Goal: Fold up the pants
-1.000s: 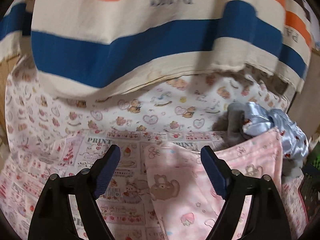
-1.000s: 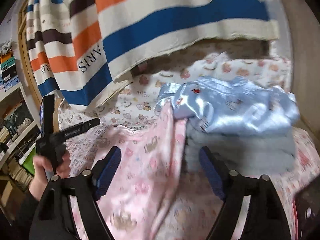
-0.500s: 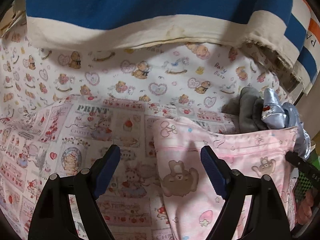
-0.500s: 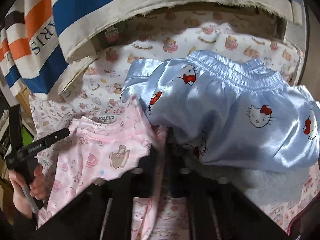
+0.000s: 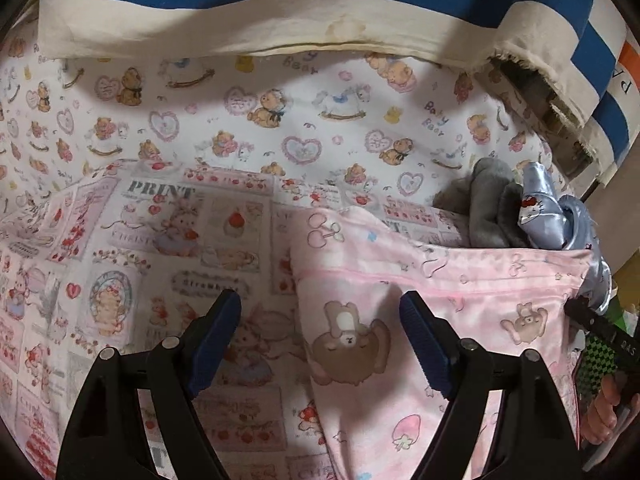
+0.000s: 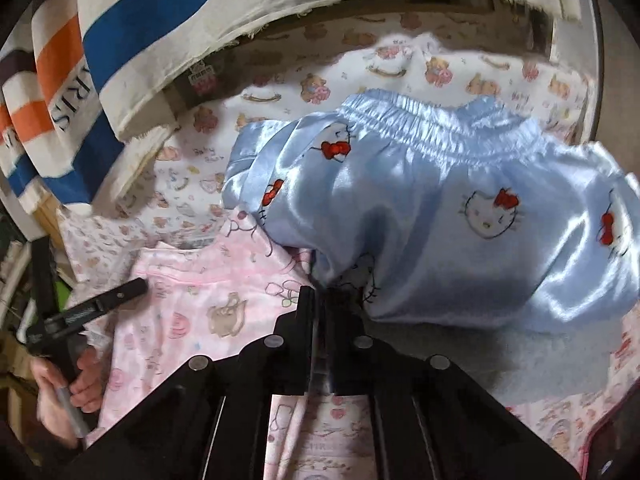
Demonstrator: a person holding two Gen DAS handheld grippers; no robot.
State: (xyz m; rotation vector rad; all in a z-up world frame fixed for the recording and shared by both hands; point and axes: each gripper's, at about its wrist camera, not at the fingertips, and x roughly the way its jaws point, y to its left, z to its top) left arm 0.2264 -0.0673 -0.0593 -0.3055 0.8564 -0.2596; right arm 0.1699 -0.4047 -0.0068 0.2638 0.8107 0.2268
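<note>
Right wrist: right gripper (image 6: 320, 300) clamped on pink pants (image 6: 192, 304) edge | left gripper (image 5: 320, 336) wide open, empty, hovering over pants | advice: pinch waistband corner, keep edge taut.

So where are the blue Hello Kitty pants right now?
In the right wrist view, the blue Hello Kitty pants lie bunched centre-right on a grey fleece garment, just right of the pink bear-print pants.

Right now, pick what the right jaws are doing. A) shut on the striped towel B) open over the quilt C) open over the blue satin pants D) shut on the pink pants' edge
D: the right gripper is closed on the pink pants.
</note>
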